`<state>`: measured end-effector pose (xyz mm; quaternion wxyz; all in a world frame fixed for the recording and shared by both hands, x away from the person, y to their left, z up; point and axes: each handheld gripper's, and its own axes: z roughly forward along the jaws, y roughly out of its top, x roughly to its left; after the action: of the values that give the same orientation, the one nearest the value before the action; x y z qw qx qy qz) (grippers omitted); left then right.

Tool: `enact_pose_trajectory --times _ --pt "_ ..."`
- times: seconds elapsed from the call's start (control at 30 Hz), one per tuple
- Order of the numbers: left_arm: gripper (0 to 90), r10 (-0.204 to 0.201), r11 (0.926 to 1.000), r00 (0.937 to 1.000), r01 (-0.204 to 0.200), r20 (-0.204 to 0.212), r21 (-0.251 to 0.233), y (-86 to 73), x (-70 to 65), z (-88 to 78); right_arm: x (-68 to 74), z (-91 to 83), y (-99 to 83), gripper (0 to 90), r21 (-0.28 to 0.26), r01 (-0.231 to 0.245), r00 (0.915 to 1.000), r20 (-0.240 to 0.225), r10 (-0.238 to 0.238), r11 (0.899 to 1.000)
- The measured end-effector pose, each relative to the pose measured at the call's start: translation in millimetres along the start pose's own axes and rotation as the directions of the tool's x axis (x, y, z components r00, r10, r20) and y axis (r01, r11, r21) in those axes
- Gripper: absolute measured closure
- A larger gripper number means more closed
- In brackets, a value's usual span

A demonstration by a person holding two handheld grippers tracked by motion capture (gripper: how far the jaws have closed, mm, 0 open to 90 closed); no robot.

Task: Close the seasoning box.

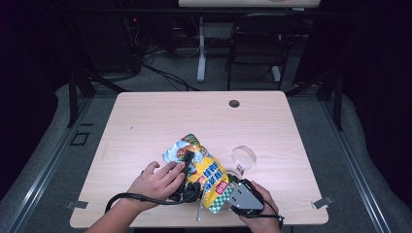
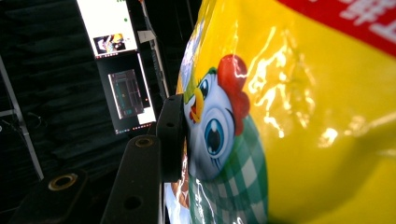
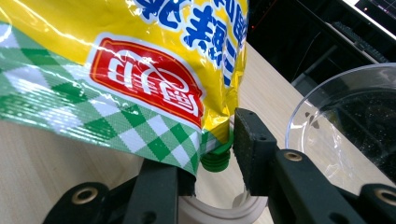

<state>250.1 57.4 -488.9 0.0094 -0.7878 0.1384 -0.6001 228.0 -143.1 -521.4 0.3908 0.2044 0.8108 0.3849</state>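
A: Left gripper [image 1: 187, 162] grasps the pouch [image 1: 206, 177] mid-body, lower centre of the high view. In the left gripper view one pad [image 2: 172, 137] presses flat on the pouch [image 2: 289, 116] by the printed bird's face. Other jaw is hidden behind the pouch.

B: Right gripper [image 1: 238, 187]?

A: Low right of the pouch. In the right gripper view its jaws straddle the green cap [image 3: 215, 158] at the pouch [image 3: 130, 70] corner. Right pad [image 3: 254, 156] sits just beside the cap. Can't tell if it's clamped; left jaw is tucked under the checked film.

B: So uncapping, probably. Cup?

A: Clear cup [image 1: 243, 158] lies on the table [image 1: 145, 121], just right of the pouch, mouth toward the right gripper camera [image 3: 345, 126].

B: Advice: bite the cap squarely, not the film. Keep the left grip firm but don't squeeze hard, or contents may spurt once it's off. Hold the spout up while twisting, then tip toward the cup.
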Motion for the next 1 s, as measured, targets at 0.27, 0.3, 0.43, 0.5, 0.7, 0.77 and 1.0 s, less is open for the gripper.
enact_pose_trajectory --times 0.27,0.3,0.43,0.5,0.7,0.77,1.0 --pt "63.7 0.014 0.9999 0.9994 -0.014 -0.030 -0.004 -0.2 2.0 -2.1 -0.4 0.0 0.0 70.5 -0.006 -0.005 1.0000 0.000 0.005 1.000" --pt "63.7 0.017 0.9998 0.9994 -0.017 -0.031 -0.004 0.0 2.1 -2.3 -0.5 0.1 0.0 70.5 -0.005 -0.005 1.0000 -0.001 0.005 1.000" --pt "63.7 0.011 0.9999 0.9999 -0.011 -0.010 -0.003 0.3 1.8 -2.5 -0.6 0.9 -0.6 70.5 0.002 -0.006 1.0000 0.001 0.006 1.000" --pt "63.8 0.009 0.9999 0.9999 -0.009 -0.008 -0.005 0.4 1.9 -2.6 -0.8 0.9 -0.9 70.5 0.001 -0.010 1.0000 0.000 0.010 1.000" --pt "63.9 0.034 0.9994 0.9992 -0.034 -0.023 -0.004 1.6 5.3 -3.7 -1.0 1.8 -1.3 70.5 0.004 -0.012 0.9999 -0.005 0.012 1.000" --pt "64.0 0.041 0.9991 0.9990 -0.042 -0.015 -0.005 1.9 6.4 -3.9 -1.1 2.1 -1.5 70.5 0.007 -0.013 0.9999 -0.004 0.013 1.000" --pt "64.3 0.061 0.9980 0.9975 -0.062 -0.035 -0.010 3.7 8.6 -5.6 -1.9 2.5 -2.4 70.5 0.012 -0.013 0.9999 -0.007 0.014 1.000"
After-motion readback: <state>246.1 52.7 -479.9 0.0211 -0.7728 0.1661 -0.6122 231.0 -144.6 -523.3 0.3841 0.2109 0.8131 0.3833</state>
